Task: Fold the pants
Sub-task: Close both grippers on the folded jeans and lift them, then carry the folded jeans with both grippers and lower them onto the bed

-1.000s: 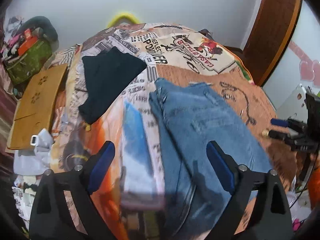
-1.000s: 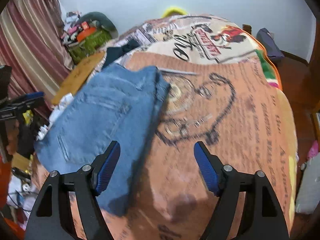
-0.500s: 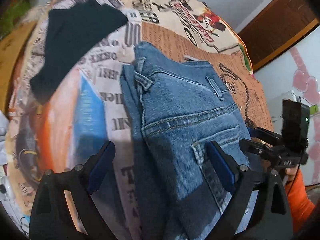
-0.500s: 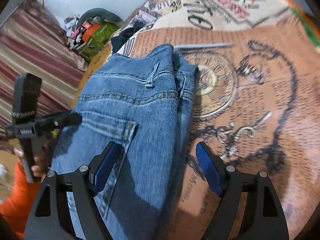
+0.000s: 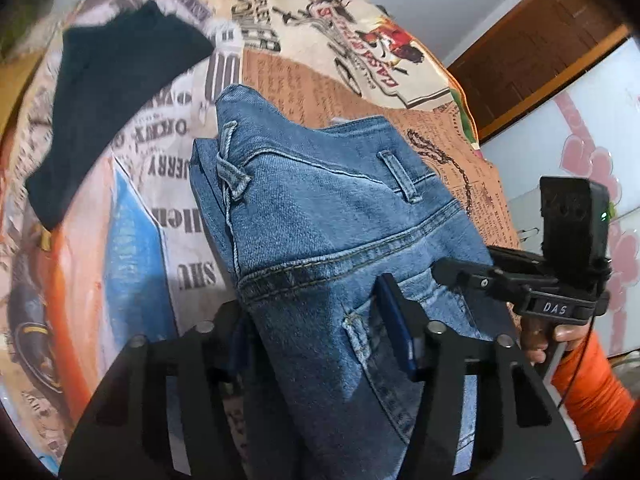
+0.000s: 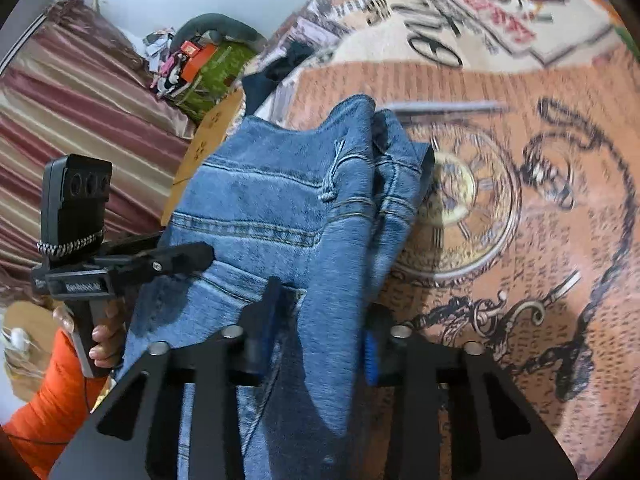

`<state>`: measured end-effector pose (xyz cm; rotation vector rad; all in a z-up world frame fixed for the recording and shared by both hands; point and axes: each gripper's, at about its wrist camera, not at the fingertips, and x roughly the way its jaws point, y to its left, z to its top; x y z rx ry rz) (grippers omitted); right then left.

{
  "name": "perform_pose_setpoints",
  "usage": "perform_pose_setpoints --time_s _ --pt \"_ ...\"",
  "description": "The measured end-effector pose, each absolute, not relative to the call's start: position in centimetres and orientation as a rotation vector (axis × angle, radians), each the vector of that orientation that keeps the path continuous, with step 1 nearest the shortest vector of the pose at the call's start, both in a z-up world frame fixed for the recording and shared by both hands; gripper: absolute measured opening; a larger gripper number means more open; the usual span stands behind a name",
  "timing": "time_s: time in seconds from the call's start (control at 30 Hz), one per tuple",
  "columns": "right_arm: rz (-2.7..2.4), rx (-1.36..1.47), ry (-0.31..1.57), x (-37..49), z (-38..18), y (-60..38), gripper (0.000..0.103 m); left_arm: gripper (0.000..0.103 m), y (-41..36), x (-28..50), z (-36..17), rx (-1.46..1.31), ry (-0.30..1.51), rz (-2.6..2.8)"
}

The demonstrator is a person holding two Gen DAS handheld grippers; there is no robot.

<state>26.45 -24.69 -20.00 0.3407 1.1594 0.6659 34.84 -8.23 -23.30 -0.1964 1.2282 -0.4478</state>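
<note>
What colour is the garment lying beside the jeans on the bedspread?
The garment looks black or very dark navy, plain; the left wrist view shows it best.

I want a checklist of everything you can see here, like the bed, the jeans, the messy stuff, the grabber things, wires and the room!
Surface: bed with a printed bedspread, newspaper and pocket-watch pictures.
Job's things: blue jeans, folded lengthwise, waistband at the far end, bunched up between both grippers.
Clutter: dark garment on the bedspread beside the jeans; green bag heaped with small things.
Grippers: left gripper and right gripper, jaws closing, denim between them.
Cables: thin wire by the orange sleeve.
Surroundings: striped curtain, wooden door, white wall.
</note>
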Motion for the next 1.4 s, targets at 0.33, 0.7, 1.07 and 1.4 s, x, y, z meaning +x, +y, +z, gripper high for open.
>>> perform_pose_setpoints --time_s 0.33,0.7,1.07,1.4 --pt "0.68 0.274 0.94 26.7 -12.1 -21.8 0.018 0.047 -5.3 32.6 -14.7 -0.157 0.954 -0.429" --pt "0.733 0.165 0.683 32.3 -2.5 -13.9 0.017 0.046 1.8 36.3 -5.4 -0.182 0.678 -0.321" --pt "0.714 0.091 0.77 42.4 -6.5 -5.6 0.017 0.046 9.6 45.6 -9.0 -0.205 0.68 -0.169" --pt "0.573 -0.022 0.993 50.6 -16.7 -1.0 0.017 0.046 13.2 56.1 -21.6 -0.215 0.865 -0.088"
